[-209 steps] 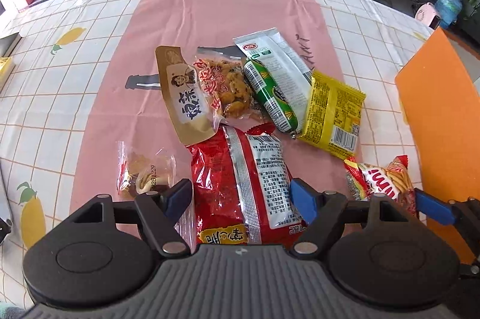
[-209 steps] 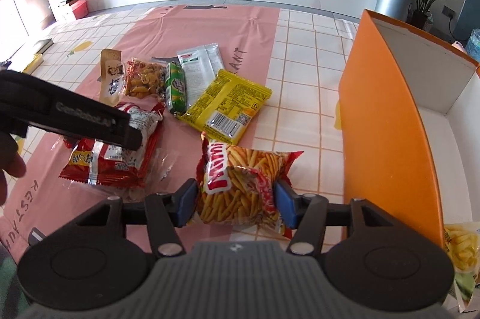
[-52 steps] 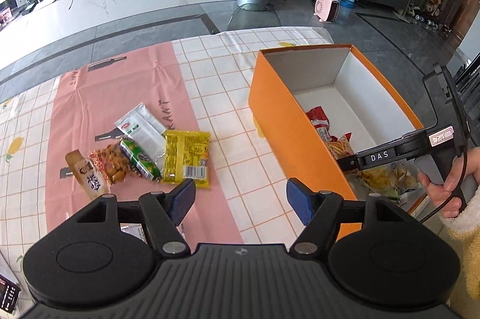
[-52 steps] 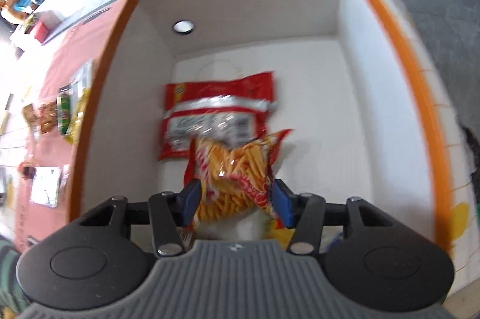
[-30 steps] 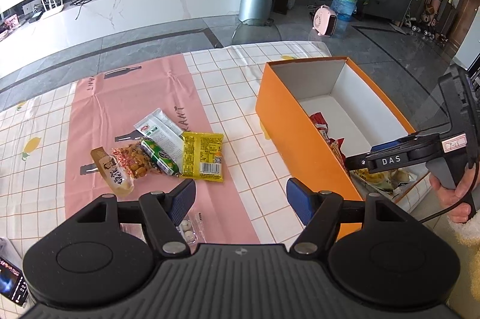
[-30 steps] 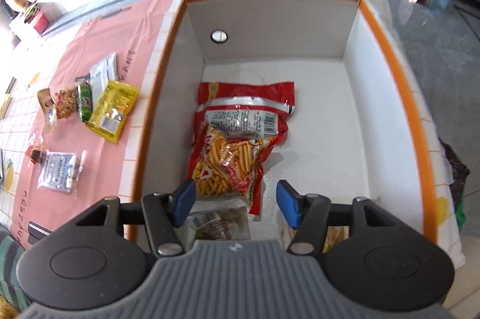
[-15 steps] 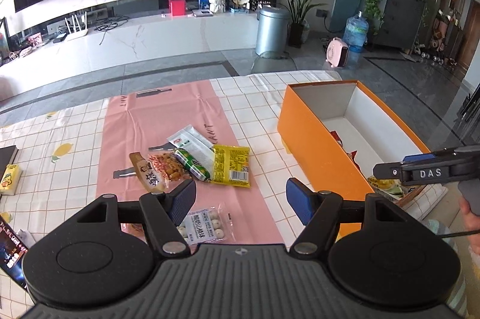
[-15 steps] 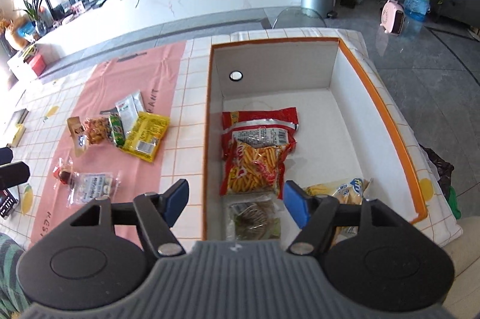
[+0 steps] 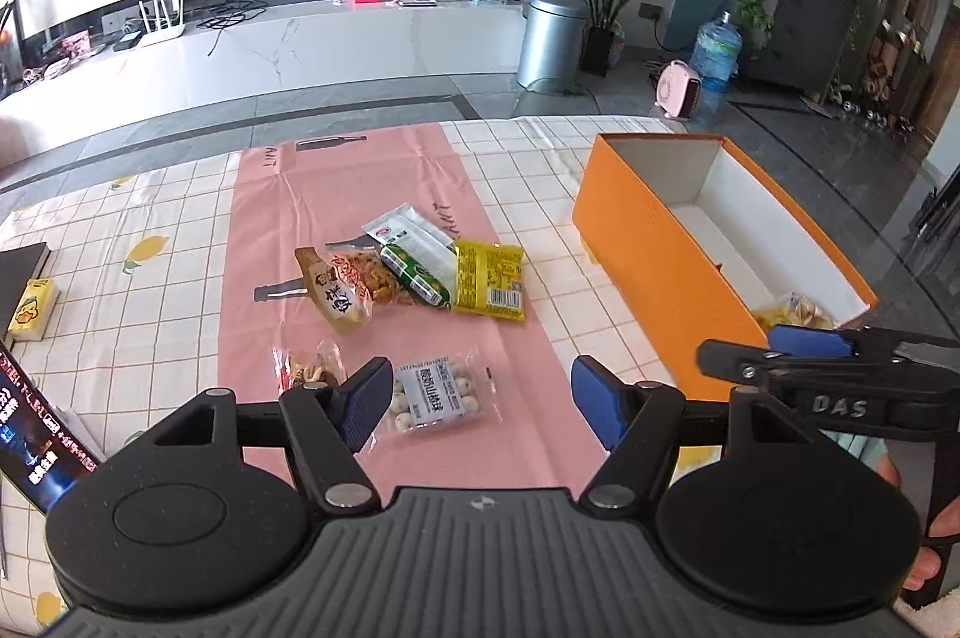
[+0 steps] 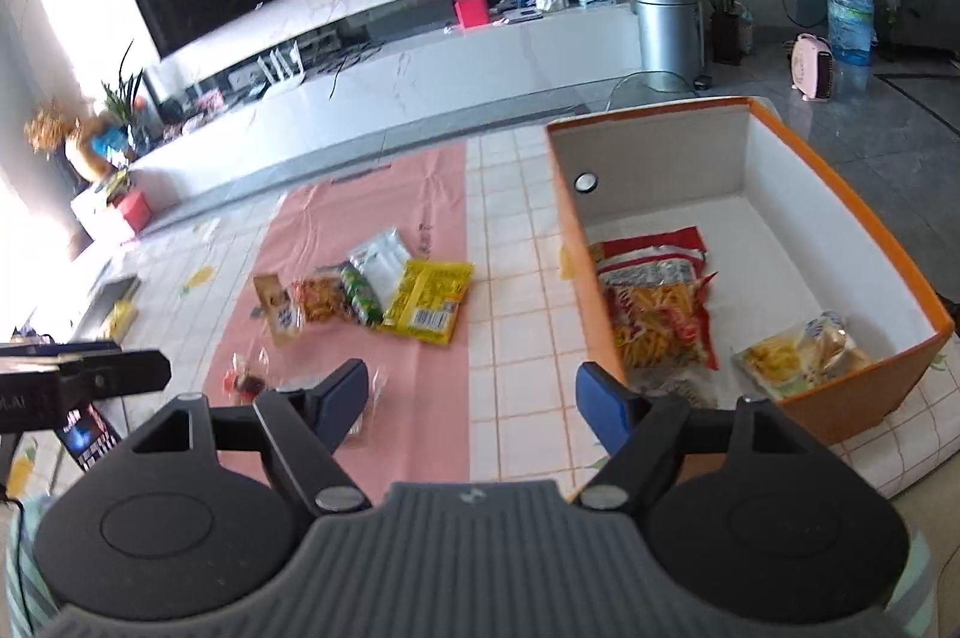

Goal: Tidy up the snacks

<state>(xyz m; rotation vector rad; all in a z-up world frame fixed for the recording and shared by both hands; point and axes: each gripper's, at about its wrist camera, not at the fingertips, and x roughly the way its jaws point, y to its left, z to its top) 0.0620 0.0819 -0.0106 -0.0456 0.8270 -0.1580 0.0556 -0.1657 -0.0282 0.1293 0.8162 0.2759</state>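
An orange box [image 9: 642, 248] [image 10: 864, 392] stands at the table's right; inside lie a red packet [image 10: 654, 254], a fries bag [image 10: 660, 326] and a yellow-white bag [image 10: 798, 356]. On the pink mat [image 9: 336, 194] lie a yellow packet [image 9: 489, 278] [image 10: 426, 302], a green sausage [image 9: 414, 278], a brown packet [image 9: 330, 293], a white packet [image 9: 408, 233], a clear packet of white balls [image 9: 438, 392] and a small clear snack bag [image 9: 306, 365]. My left gripper [image 9: 480, 395] is open and empty above the near mat. My right gripper [image 10: 471, 398] is open and empty, held high beside the box.
A phone [image 9: 30, 434] lies at the near left edge and a small yellow carton [image 9: 30, 308] with a dark book further left. The right gripper's body [image 9: 840, 386] reaches across the box's near end in the left wrist view. Checked cloth covers the table.
The right gripper let go of the fries bag in the box, opened, then rose and pulled back. The left gripper also rose and drew back, bringing the whole table into view.
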